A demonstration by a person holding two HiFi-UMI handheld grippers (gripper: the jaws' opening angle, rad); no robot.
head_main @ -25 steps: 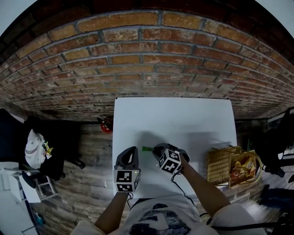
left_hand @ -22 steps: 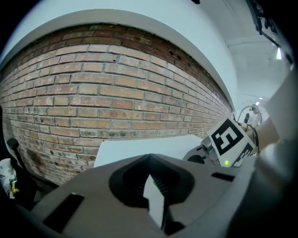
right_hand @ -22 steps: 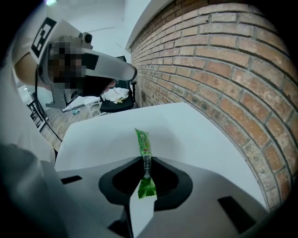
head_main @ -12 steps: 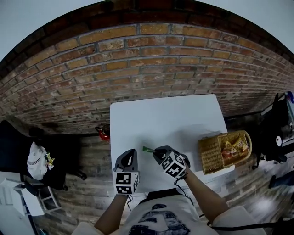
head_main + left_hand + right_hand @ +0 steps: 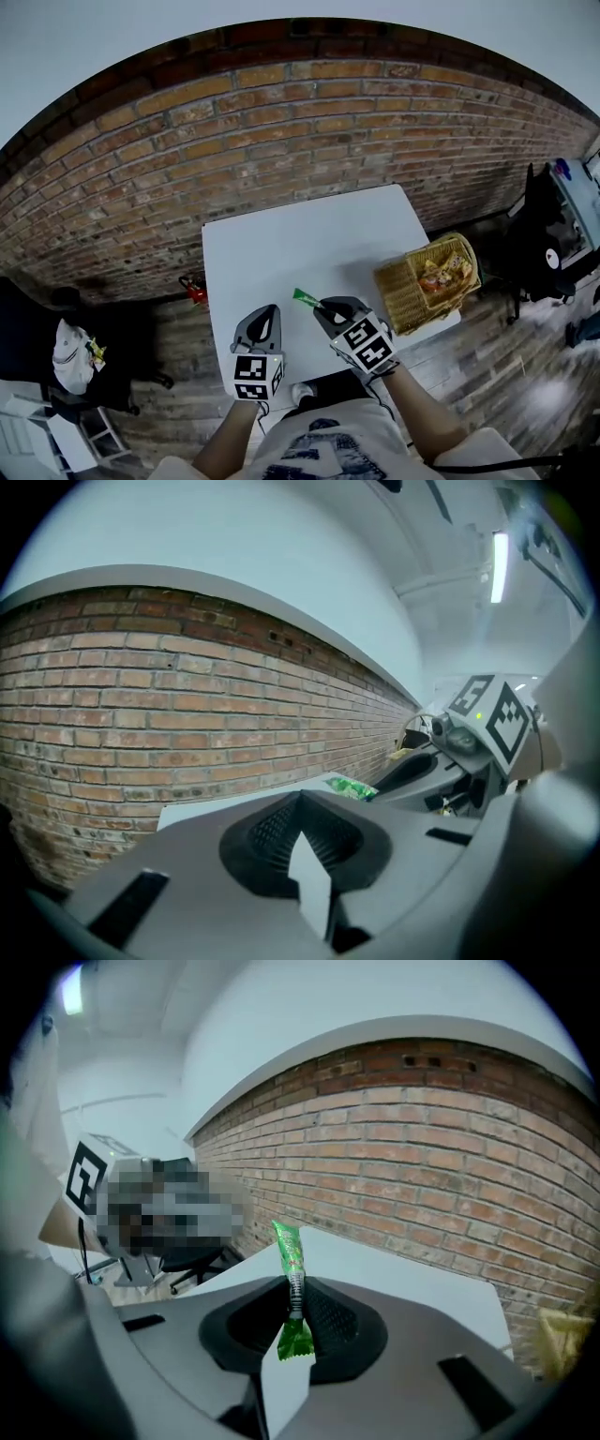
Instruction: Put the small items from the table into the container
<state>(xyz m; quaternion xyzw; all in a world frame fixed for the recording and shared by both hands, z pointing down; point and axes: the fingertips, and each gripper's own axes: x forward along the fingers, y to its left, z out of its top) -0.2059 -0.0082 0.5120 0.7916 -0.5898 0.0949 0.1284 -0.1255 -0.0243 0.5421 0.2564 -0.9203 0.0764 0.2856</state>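
One left gripper point(image 5: 263, 317) is hovering over the white table point(image 5: 300, 239) with its jaws closed and empty. One slim, crinkled green sachet point(image 5: 304, 298) is sticking out above the table's near middle, pinched by the right gripper point(image 5: 325, 307). One wicker basket point(image 5: 401, 298) is sitting at the right edge.

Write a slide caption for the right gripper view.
Right gripper pinches a green sachet over the white table, brick wall behind.
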